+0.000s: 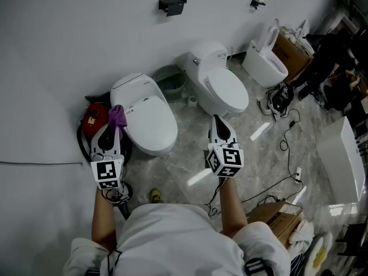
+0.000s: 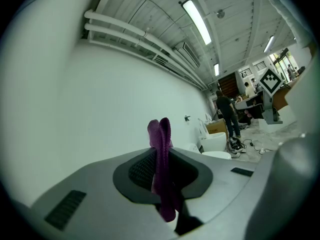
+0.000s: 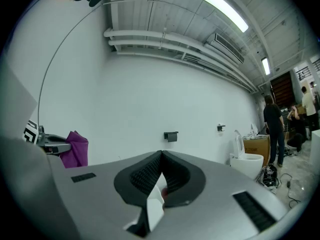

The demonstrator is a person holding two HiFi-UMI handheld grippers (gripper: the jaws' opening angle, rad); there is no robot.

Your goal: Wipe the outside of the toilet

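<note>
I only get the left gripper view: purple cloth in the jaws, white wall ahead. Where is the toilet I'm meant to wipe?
Observer: In the head view the nearest toilet, lid down, is just right of the left gripper. The purple cloth is at its left edge, contact unclear.
Operator: Anything in the gap by the wall?
Observer: A red object sits on the floor there, beside the gripper.
Operator: And my other hand?
Observer: The right gripper, jaws together, hangs in front of the next toilet.
</note>
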